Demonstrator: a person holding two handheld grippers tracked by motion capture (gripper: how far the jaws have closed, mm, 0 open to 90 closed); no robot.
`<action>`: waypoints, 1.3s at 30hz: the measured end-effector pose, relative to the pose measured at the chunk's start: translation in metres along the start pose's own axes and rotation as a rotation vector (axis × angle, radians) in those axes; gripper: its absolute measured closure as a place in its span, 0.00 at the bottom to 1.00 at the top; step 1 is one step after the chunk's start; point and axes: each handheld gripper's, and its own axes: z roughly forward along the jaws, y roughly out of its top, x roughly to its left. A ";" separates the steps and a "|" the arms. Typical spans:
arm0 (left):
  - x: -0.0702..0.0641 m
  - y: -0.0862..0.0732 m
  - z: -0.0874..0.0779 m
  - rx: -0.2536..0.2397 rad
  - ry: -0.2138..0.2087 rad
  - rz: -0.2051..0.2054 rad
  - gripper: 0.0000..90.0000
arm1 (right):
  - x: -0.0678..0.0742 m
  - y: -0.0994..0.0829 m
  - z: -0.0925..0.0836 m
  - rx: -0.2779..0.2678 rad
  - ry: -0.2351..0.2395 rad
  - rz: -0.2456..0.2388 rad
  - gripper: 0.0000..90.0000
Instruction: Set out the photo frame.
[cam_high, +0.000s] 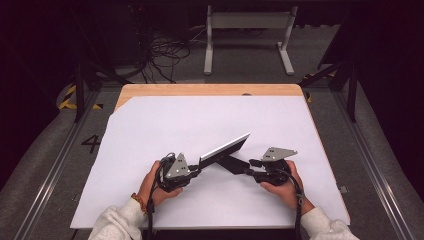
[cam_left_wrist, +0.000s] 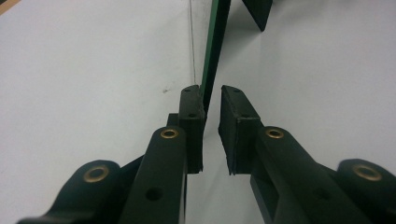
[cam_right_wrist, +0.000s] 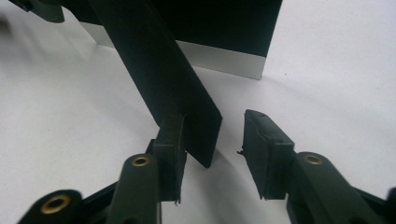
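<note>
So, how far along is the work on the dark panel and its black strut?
Done: the panel stands on its long edge on the white sheet, with the strut swung out. In hand: the left gripper straddles the panel and the right gripper straddles the strut, fingers unclamped. Left, probably: withdrawing so it stands alone.

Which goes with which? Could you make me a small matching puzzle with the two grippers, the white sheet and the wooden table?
Things:
1. left gripper
2. right gripper
3. white sheet
4. wooden table

Places:
A. shows bare as a strip along the far edge
B. jaws stand either side of the frame's thin edge
C. lies spread beneath the frame
D. jaws stand either side of the black back strut

Pairs: 1-B, 2-D, 3-C, 4-A
</note>
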 end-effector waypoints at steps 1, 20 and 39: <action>0.000 0.000 0.001 0.000 -0.001 -0.005 0.88 | 0.001 0.000 0.000 -0.002 0.008 -0.003 0.74; -0.012 0.009 0.012 0.012 -0.019 0.018 0.90 | -0.001 0.002 0.002 0.002 -0.082 -0.007 0.77; -0.015 0.010 0.008 -0.009 -0.041 0.028 0.88 | -0.002 0.003 -0.013 -0.021 -0.153 -0.012 0.71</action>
